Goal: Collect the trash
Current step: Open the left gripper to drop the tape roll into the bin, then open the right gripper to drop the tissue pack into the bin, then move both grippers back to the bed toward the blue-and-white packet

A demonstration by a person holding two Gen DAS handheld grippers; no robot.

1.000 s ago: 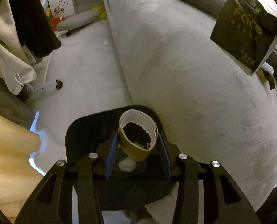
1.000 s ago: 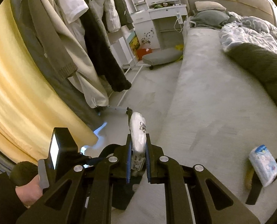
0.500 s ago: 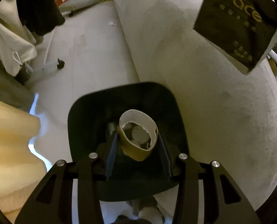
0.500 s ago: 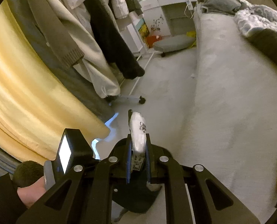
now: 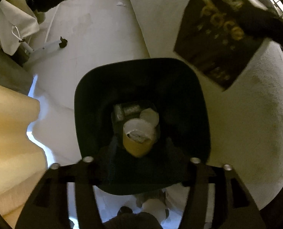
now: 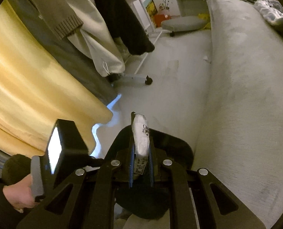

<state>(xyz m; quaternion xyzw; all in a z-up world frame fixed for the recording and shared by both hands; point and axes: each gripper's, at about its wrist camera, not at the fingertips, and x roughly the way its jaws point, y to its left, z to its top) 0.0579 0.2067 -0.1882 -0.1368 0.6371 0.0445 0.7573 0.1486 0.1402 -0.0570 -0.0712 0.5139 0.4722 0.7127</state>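
Over black plastic bin (image 5: 179, 72) on floor: left gripper (image 5: 139, 143) pinching brown cardboard tube (image 5: 136, 147), light, crushable, held across wall; right gripper (image 6: 140, 152) pinching flat white sachet (image 6: 141, 137), limp, slippery, gripped at lower end.

Pale floor (image 6: 166, 80), yellow curtain (image 6: 36, 87)

Your left wrist view is dim and smeared by motion blur; the black bin (image 5: 141, 87) swallows detail in shadow. Your right wrist view is brighter and sharper, with warm light glowing through the yellow curtain (image 6: 32, 80). Fisheye bending curves both edges.
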